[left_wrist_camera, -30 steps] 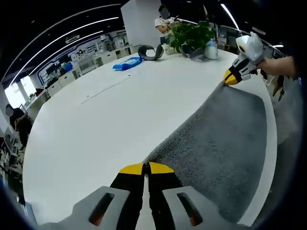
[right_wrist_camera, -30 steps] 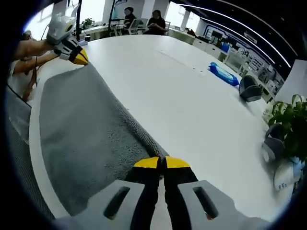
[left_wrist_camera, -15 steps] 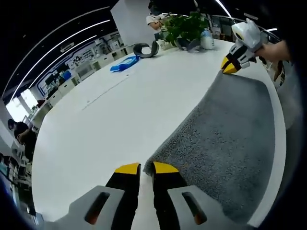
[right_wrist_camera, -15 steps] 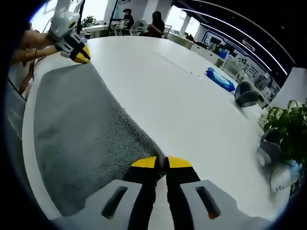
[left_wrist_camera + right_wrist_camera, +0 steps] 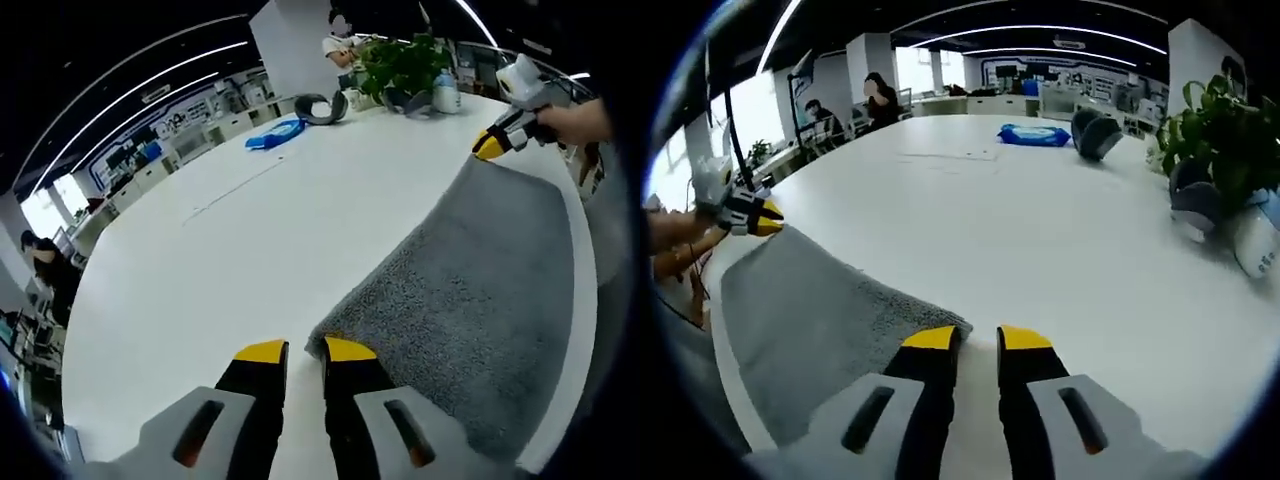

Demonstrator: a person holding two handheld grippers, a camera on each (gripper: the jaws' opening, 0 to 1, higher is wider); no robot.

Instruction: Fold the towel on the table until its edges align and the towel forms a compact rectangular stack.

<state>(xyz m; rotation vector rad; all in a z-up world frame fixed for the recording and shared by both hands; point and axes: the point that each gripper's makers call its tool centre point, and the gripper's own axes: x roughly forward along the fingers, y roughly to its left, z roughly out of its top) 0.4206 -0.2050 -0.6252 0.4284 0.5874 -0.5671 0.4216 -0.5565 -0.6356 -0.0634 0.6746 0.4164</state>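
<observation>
Both grippers, the left gripper (image 5: pixel 296 351) and the right gripper (image 5: pixel 977 340), stand with jaws parted and hold nothing, while the grey towel (image 5: pixel 480 290) lies doubled along the near edge of the white table (image 5: pixel 230 240), so, I judge, further folds are left

Wide bare room is left on the big white table (image 5: pixel 200 270) beside the flat grey fluffy towel (image 5: pixel 490 290). The far edge is crowded by a green leafy plant (image 5: pixel 400 65), a blue packet (image 5: pixel 275 132) and a grey curved cushion (image 5: pixel 318 107).
</observation>
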